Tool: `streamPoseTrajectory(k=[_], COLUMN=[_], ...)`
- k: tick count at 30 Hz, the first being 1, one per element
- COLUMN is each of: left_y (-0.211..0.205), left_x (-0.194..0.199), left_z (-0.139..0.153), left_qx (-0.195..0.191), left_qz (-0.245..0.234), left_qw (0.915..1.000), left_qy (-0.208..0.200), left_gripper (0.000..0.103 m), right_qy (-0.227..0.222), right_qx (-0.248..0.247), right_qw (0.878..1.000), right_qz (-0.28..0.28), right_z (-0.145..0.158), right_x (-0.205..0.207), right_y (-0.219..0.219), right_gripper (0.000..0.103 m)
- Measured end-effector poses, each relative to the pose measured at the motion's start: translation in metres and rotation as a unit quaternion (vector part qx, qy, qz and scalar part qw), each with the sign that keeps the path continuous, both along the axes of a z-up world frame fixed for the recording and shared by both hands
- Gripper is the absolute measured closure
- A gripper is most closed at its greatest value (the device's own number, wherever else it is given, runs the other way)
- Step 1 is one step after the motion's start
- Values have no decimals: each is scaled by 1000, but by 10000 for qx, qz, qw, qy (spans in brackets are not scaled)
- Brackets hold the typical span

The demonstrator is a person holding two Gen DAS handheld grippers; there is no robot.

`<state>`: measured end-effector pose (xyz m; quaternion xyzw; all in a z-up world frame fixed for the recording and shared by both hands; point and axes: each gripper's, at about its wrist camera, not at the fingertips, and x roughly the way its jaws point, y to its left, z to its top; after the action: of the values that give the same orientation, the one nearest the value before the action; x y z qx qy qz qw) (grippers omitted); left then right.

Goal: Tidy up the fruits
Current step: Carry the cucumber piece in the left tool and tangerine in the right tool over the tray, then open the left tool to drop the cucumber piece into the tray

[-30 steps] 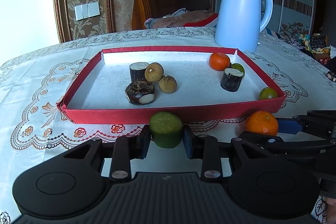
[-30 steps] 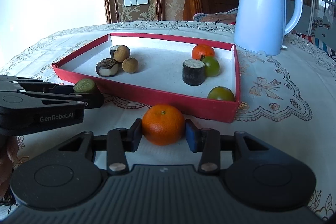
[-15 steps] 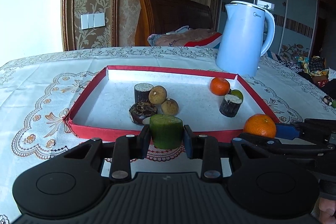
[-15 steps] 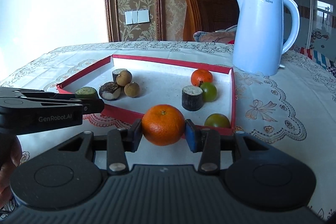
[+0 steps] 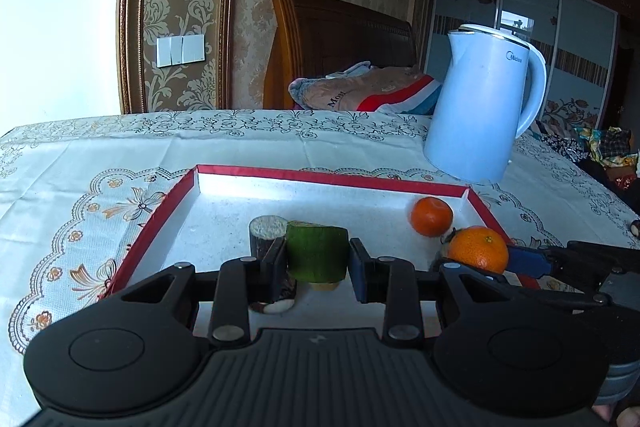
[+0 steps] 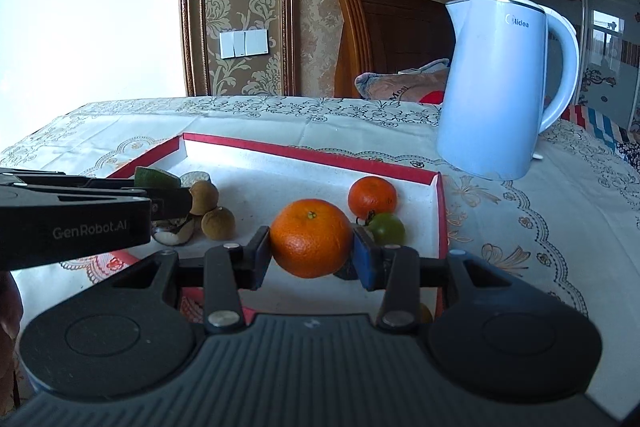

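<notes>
The worktop [image 5: 280, 147] is covered by a white cloth [image 6: 520, 195] printed with dark scrollwork along its far edge and scalloped floral borders nearer the middle. On the cloth lies a shallow red-walled tray [image 5: 328, 175] with a white floor, set near the middle of the worktop. A pale blue electric kettle [image 6: 496, 95] stands upright on the cloth just beyond the tray's far right corner

Left view: green chunk [image 5: 317, 254] hides most of dark sliced piece [image 5: 276, 301]. Right view: orange [image 6: 311, 237] covers dark stub [image 6: 346, 271] at its 5 o'clock.
</notes>
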<state>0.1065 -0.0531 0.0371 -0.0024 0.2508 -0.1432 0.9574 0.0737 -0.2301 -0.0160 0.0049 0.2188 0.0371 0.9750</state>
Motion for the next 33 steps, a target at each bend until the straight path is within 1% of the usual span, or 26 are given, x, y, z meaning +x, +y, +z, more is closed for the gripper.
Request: streamPoseTrajectory(k=[8,12,19,24,33], left_y=[-9,-11,-12,-14,-12], left_x=[36,44,59,62,64], left_z=[-4,-5,-7,-11,-13], left_qx=[158,191,282,360,340], left_qz=[192,182,302,293,332], left_qw=[9997,9996,9991,9988,9986], left_qy=[88,62,125,159,252], left_gripper=[71,71,71,71,71], right_qy=[131,147,325,357,331], right_qx=[81,102,219,215,297], right_qw=[9997,9994,9982,9979,9977], right_qz=[-206,-302,-448,-488,-517], right_z=[0,0,-5,-8,-8], right_x=[39,53,76,83,84], right_y=[-9,-13,-20,-22,-25], right_gripper=[63,63,63,63,62])
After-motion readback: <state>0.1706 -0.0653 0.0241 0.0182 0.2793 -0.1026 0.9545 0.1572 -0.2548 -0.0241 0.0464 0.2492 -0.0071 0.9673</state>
